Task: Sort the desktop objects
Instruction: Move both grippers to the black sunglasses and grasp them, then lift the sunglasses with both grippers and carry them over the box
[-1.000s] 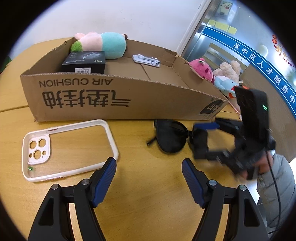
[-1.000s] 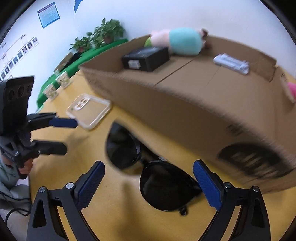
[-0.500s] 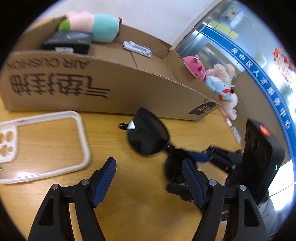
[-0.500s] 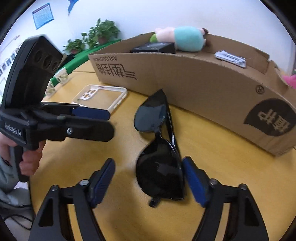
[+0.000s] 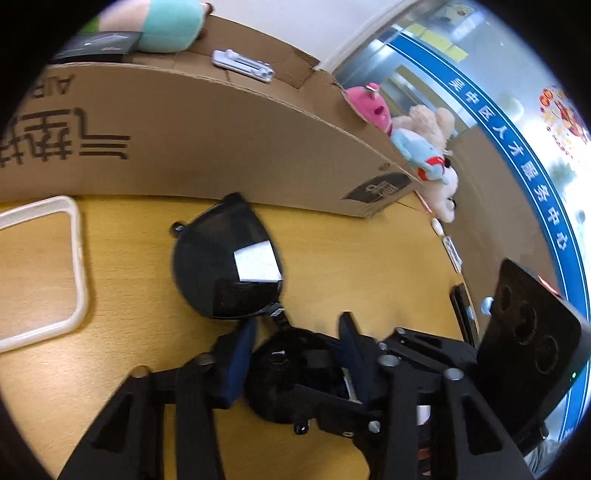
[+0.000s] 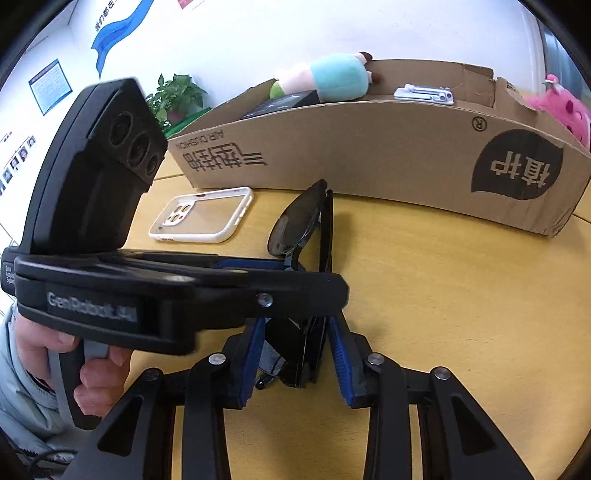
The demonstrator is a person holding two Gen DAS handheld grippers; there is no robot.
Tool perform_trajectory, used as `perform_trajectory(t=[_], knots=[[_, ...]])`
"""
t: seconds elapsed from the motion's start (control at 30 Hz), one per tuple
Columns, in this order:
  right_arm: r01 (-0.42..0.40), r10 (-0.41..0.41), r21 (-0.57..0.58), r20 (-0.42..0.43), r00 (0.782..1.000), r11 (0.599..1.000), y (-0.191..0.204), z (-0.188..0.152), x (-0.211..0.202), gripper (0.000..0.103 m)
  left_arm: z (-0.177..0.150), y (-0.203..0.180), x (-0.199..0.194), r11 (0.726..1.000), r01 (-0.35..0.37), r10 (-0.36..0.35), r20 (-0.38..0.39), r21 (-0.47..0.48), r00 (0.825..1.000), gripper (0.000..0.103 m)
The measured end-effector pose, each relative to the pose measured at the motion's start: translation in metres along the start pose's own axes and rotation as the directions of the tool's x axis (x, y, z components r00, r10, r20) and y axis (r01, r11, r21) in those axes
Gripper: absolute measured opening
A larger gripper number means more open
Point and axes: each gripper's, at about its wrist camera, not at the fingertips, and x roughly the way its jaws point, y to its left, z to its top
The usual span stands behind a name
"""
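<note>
Grippers crowd my view: right gripper (image 6: 295, 354) pinches black plastic sunglasses (image 5: 225, 266); left gripper (image 5: 295, 354) narrowed around them, contact hidden.

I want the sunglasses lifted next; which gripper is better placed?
Right, probably. The right gripper appears to clamp the upright sunglasses squarely between its pads; the left gripper only crosses sideways near the bridge.

white wall (image 6: 258, 33) | potted plant (image 6: 173, 96) | blue-banded glass partition (image 5: 517, 147) | wooden table (image 6: 461, 295)
</note>
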Motion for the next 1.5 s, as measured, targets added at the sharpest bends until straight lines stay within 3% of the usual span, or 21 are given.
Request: perform_trajectory(t=[0.13, 0.27, 0.67, 0.93, 1.23, 1.5], knots=[[-0.025, 0.025, 0.009, 0.027, 0.999, 1.000, 0.001, 0.004, -0.004, 0.032, -0.001, -0.006, -0.010, 1.000, -0.013, 0.013, 0.033, 0.012, 0.999, 0.033], [-0.033, 0.034, -0.005, 0.058, 0.998, 0.999, 0.009, 0.012, -0.012, 0.032, 0.004, -0.016, -0.026, 0.999, -0.021, 0.018, 0.076, 0.034, 0.997, 0.019], [-0.051, 0.062, -0.063, 0.187, 0.980, 0.997, 0.027, 0.050, -0.048, 0.031, 0.035, -0.047, -0.061, 0.992, -0.058, 0.038, 0.172, 0.110, 0.984, 0.019], [-0.054, 0.077, -0.096, 0.259, 0.963, 0.994, 0.029, 0.100, -0.066, 0.031, 0.078, -0.062, -0.081, 0.981, -0.079, 0.037, 0.232, 0.177, 0.972, 0.019], [-0.106, 0.133, -0.114, 0.267, 0.954, 0.988, 0.029, 0.173, -0.049, 0.030, 0.127, -0.043, -0.096, 0.980, -0.108, 0.065, 0.244, 0.169, 0.968, 0.019], [-0.151, 0.162, -0.065, 0.242, 0.957, 0.986, 0.013, 0.211, -0.015, 0.030, 0.166, -0.009, -0.073, 0.991, -0.074, 0.050, 0.202, 0.115, 0.978, 0.019]])
